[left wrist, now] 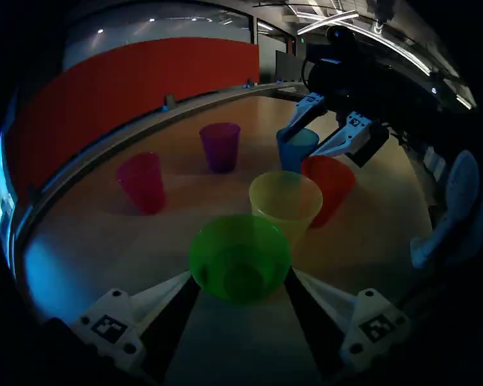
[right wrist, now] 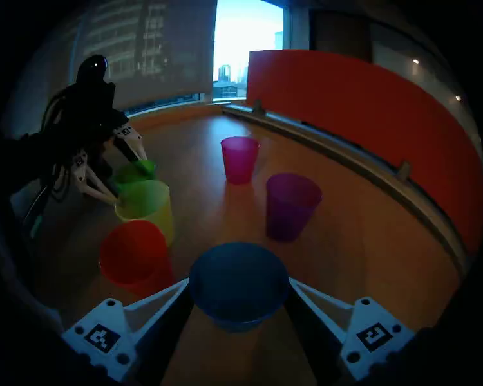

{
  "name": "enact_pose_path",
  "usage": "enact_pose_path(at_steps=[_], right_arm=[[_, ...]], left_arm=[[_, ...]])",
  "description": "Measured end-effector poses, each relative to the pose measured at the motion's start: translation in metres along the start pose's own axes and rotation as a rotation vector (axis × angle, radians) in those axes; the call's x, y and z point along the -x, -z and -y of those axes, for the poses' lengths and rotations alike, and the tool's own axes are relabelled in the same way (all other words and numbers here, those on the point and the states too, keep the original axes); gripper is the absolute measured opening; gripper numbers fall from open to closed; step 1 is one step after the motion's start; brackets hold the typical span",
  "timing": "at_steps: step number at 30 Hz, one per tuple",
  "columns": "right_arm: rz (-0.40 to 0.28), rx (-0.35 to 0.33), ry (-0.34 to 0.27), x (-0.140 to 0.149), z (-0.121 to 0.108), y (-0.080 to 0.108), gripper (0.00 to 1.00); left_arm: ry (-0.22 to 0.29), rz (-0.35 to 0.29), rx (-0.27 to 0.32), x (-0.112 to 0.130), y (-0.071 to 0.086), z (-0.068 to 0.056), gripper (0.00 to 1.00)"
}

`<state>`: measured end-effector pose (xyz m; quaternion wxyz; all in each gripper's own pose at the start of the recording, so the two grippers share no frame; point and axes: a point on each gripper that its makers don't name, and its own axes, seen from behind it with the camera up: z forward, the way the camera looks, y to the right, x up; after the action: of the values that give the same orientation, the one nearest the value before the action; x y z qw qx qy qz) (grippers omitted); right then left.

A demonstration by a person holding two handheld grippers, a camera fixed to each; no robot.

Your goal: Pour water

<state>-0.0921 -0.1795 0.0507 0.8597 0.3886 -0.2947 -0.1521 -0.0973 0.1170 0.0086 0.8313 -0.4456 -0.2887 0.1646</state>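
Light is low over the wooden tabletop (left wrist: 177, 219), where plastic cups in six colours are gathered. The left tongs (left wrist: 241, 275) are clenched on the green cup (left wrist: 240, 254). Both white fingers (left wrist: 158, 302) press against its sides, and it sits upright with its mouth open toward the camera.

In the left gripper view the yellow cup (left wrist: 285, 199) stands just beyond the green one. The red cup (left wrist: 331, 180) is just behind and beside the yellow, which partly hides it. Farther back, the purple cup (left wrist: 220, 147) and the magenta cup (left wrist: 142, 182) stand apart from each other and from the cluster. They are nearer the long red partition (left wrist: 132, 83) that runs along the tabletop's far edge.

The right tongs (right wrist: 239, 287) grip the blue cup (right wrist: 239, 276) the same way, with a finger tight on each side and the cup upright. The two held cups face each other across the yellow and red ones (each view catches the other tongs at the far side of the cluster). In the right gripper view a bright window (right wrist: 241, 38) lies beyond the tabletop.

I cannot tell whether either held cup rests on the wood or is raised off it. The light is too dim to judge whether any cup holds water.
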Motion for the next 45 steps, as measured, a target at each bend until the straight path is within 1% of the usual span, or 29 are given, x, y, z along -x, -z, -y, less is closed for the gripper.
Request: enact_pose_path(at_steps=[9,10,12,15,21,25,30,33,37,39,42,45], right_arm=[[0.002,0.006,-0.005,0.006,0.002,0.002,0.93],[0.004,0.008,-0.006,0.007,0.001,0.003,0.93],[0.008,0.013,-0.010,0.008,0.000,0.004,0.99],[0.013,0.022,-0.010,0.011,0.000,0.007,1.00],[0.015,0.033,-0.013,0.017,0.002,0.021,1.00],[0.014,0.051,-0.014,0.024,0.003,0.037,1.00],[0.001,0.083,-0.035,0.031,0.005,0.061,1.00],[-0.021,0.101,-0.057,0.033,0.007,0.076,1.00],[-0.048,0.144,-0.088,0.038,0.004,0.096,1.00],[-0.062,0.175,-0.106,0.040,0.001,0.106,1.00],[-0.099,0.231,-0.132,0.039,-0.003,0.120,1.00],[-0.160,0.290,-0.155,0.032,-0.008,0.134,1.00]], left_arm=[[0.001,0.016,-0.006,0.007,0.001,-0.001,0.90],[0.003,0.017,-0.007,0.008,0.002,-0.001,0.90],[0.006,0.020,-0.008,0.009,0.002,-0.001,0.90],[0.010,0.023,-0.012,0.012,0.004,-0.001,0.90],[0.020,0.025,-0.032,0.018,0.015,-0.002,0.90],[0.039,0.022,-0.065,0.023,0.027,0.000,0.90],[0.071,-0.005,-0.119,0.024,0.048,0.001,0.90],[0.094,-0.029,-0.162,0.022,0.062,0.003,0.90],[0.126,-0.073,-0.229,0.019,0.081,0.007,0.90],[0.142,-0.103,-0.268,0.016,0.091,0.009,0.90],[0.156,-0.166,-0.344,0.006,0.108,0.017,0.90],[0.169,-0.235,-0.429,-0.005,0.126,0.028,0.90]])
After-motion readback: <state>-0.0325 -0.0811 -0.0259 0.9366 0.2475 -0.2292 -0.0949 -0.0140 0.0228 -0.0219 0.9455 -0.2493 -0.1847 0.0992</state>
